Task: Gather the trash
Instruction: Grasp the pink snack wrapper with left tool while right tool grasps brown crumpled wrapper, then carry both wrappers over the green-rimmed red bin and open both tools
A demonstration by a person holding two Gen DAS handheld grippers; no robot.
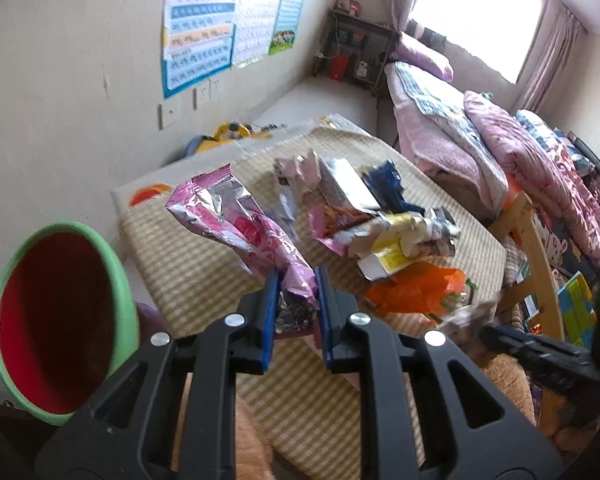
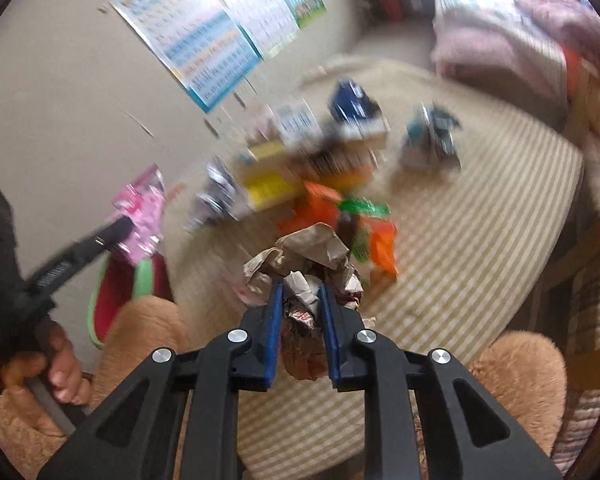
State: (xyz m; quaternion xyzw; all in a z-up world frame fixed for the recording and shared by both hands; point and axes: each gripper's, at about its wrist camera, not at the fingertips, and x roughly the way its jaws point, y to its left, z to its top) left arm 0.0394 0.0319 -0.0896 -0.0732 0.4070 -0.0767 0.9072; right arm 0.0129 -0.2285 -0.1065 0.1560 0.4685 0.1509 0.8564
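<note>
My left gripper (image 1: 297, 276) is shut on a pink and silver foil wrapper (image 1: 236, 220) and holds it above the striped mat (image 1: 204, 276). A green bin with a red inside (image 1: 56, 320) stands just left of it. My right gripper (image 2: 300, 292) is shut on a crumpled brown paper wad (image 2: 312, 252), held above the mat (image 2: 460, 232). In the right wrist view the left gripper with the pink wrapper (image 2: 140, 208) hovers over the bin (image 2: 116, 296). A heap of wrappers and boxes (image 1: 388, 224) lies on the mat, with an orange bag (image 1: 416, 288) at its near side.
A wall with posters (image 1: 200, 28) runs along the left. A bed with pink bedding (image 1: 480, 140) and a wooden chair (image 1: 536, 256) stand to the right. A yellow toy (image 1: 228, 136) lies behind the mat. Tan furry fabric (image 2: 516, 380) is under my grippers.
</note>
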